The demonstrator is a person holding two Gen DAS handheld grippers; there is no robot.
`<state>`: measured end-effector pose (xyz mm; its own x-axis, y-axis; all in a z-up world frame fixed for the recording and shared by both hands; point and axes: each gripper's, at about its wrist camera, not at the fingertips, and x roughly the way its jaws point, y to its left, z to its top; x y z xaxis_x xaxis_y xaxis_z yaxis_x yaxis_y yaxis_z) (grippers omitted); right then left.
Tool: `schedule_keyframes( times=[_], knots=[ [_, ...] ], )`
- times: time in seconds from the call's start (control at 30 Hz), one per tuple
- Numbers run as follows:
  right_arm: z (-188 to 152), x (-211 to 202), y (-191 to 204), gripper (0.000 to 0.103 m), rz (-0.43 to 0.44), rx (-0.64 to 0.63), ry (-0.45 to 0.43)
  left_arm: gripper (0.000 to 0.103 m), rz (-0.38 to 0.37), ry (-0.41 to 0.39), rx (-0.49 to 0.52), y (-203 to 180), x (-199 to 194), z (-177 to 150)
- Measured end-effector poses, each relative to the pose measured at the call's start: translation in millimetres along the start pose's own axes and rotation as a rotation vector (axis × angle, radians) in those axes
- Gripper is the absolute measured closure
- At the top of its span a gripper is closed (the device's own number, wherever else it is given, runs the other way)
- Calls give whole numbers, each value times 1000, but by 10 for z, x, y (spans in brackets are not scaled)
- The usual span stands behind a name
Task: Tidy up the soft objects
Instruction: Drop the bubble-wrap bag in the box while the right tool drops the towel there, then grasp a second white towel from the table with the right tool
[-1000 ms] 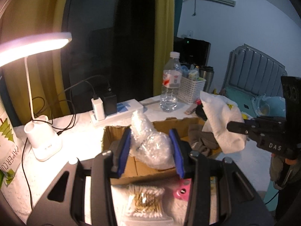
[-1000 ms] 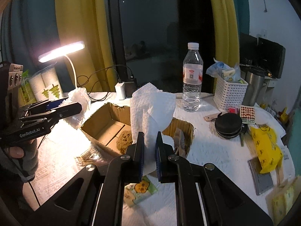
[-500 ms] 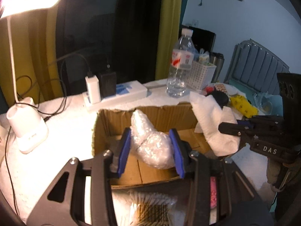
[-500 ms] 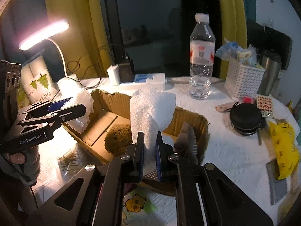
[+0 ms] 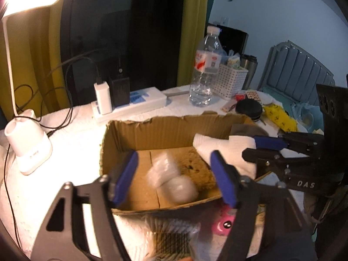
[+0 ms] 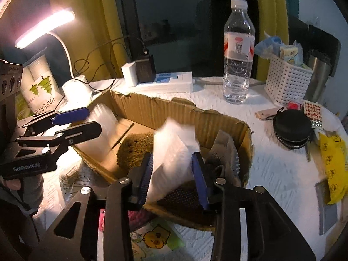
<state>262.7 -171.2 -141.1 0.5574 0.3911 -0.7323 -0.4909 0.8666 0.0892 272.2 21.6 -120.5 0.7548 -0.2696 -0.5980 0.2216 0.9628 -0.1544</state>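
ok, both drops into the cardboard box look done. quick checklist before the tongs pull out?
1. Left tongs clear of the bubble wrap bundle: ok, jaws opening, blue pads off it.
2. Bundle inside the cardboard box: ok, on the box floor beside the sponge.
3. Right tongs clear of the paper towel: cannot tell, jaws opening, towel blurred and between the pads.
4. Towel inside the box: ok, over the box interior, though whether it has settled is unclear.
5. Retreat path: ok, nothing above either tool.
6. Water bottle upright behind the box: ok.
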Motion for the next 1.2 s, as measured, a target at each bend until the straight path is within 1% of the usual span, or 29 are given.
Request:
schedule_keyframes(
  times=[0.27,0.63,0.97,1.03,1.1,1.2],
  knots=[
    [-18,-384,107,62,-21,-5,-54,29,-8,-50,18,-152,-355,32],
    [-189,-877,267,62,-37,-12,-110,28,-15,-90,38,-357,-859,-106],
    [-500,-1132,338,60,-44,-1,-106,28,-22,-81,39,-532,-1097,-382],
    [-560,-1157,343,58,-43,2,-103,28,-24,-76,37,-563,-1122,-448],
    [-644,-1188,362,53,-39,4,-97,28,-27,-67,34,-596,-1137,-515],
    [-752,-1201,380,51,-35,8,-87,28,-32,-52,35,-652,-1162,-636]
  ],
)
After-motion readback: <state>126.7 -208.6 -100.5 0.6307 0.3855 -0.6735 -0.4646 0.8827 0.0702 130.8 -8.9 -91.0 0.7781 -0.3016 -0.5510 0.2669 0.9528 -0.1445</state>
